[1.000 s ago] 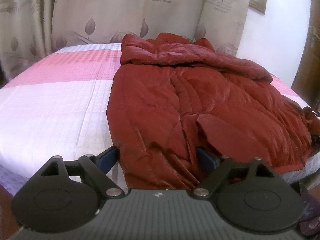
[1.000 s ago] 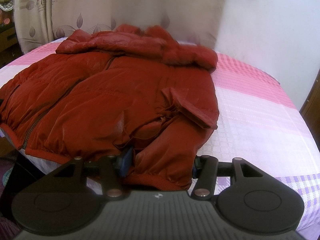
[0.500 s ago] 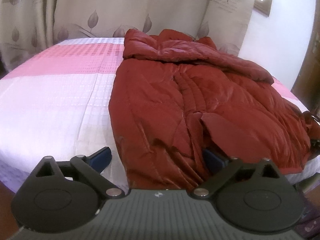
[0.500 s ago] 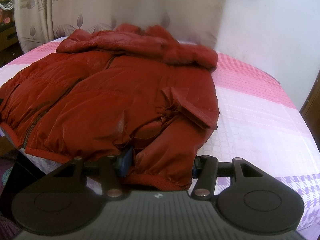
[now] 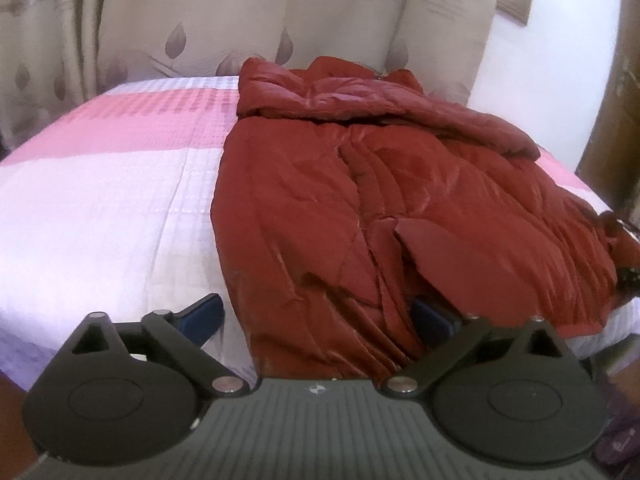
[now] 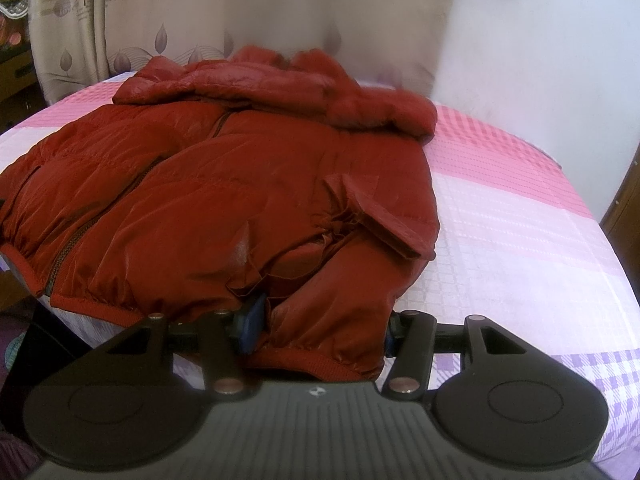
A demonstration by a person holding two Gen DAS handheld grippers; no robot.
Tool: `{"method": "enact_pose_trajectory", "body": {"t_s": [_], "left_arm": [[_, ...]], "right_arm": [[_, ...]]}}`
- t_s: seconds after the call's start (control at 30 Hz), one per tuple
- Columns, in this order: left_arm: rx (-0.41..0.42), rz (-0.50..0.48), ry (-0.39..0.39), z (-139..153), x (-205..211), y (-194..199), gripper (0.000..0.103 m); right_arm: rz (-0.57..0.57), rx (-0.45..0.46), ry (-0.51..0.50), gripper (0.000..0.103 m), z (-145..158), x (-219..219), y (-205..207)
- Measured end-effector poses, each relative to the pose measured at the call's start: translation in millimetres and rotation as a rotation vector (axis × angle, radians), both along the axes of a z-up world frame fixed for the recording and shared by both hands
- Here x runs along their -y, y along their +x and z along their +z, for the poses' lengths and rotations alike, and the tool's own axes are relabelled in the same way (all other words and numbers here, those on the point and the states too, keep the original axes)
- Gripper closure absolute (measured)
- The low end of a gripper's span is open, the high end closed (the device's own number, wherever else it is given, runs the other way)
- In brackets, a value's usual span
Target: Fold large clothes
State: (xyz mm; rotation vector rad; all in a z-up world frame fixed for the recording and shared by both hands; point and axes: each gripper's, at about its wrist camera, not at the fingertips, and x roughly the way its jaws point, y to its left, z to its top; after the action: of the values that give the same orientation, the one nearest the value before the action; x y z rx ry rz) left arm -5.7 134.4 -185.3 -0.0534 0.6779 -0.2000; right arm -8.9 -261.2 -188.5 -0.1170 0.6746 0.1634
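A red puffer jacket [image 5: 360,208] lies spread on the bed, hood toward the curtain; it also shows in the right wrist view [image 6: 224,200]. My left gripper [image 5: 316,316] is open, its blue pads [image 5: 202,314] standing wide on either side of the jacket's near hem at the left corner. My right gripper [image 6: 320,322] has its jaws around the bunched cuff and hem [image 6: 328,320] at the jacket's right corner, the pads [image 6: 252,318] pressing against the fabric.
The bed [image 5: 100,208] has a pink and white checked cover [image 6: 520,240]. A leaf-print curtain [image 5: 200,20] hangs behind it. A white wall [image 6: 540,60] and a wooden door frame [image 5: 612,120] stand at the right. The bed's near edge lies just under both grippers.
My left gripper opened wider and rose and drew back slightly, letting the hem go. My right gripper stayed in place on the cuff.
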Motion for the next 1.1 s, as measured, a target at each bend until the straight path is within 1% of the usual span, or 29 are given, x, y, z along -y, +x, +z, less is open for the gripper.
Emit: {"method": "enact_pose_trajectory", "body": {"t_s": [0.03, 0.27, 0.4, 0.47, 0.53, 0.7, 0.8, 0.9, 0.97, 1.1], "left_arm": [[-0.001, -0.006, -0.002, 1, 0, 0, 0.009], [-0.005, -0.031, -0.014, 1, -1, 0, 0.017], [-0.02, -0.034, -0.037, 2, -3, 2, 0.015], [-0.025, -0.037, -0.036, 2, -3, 2, 0.012], [-0.04, -0.04, -0.058, 1, -6, 3, 0.007], [-0.056, -0.04, -0.079, 1, -7, 5, 0.003], [-0.06, -0.043, -0.077, 1, -6, 6, 0.003], [-0.054, -0.047, -0.07, 1, -6, 6, 0.006], [-0.054, -0.05, -0.062, 1, -4, 6, 0.007], [-0.05, -0.064, -0.08, 0, -7, 6, 0.009]], "right_arm": [[0.0, 0.0, 0.0, 0.049, 0, 0, 0], [0.0, 0.0, 0.002, 0.049, 0, 0, 0], [0.002, -0.001, 0.004, 0.049, -1, 0, 0], [0.001, -0.001, 0.005, 0.049, -1, 1, 0], [0.001, -0.001, 0.005, 0.049, -1, 0, 0], [0.001, -0.001, 0.006, 0.049, -1, 1, 0], [0.001, -0.001, 0.008, 0.049, -1, 1, 0], [-0.001, -0.003, 0.027, 0.049, -2, 5, 1], [-0.007, -0.008, 0.053, 0.047, -4, 10, 2], [-0.014, -0.023, 0.118, 0.043, -6, 21, 2]]}}
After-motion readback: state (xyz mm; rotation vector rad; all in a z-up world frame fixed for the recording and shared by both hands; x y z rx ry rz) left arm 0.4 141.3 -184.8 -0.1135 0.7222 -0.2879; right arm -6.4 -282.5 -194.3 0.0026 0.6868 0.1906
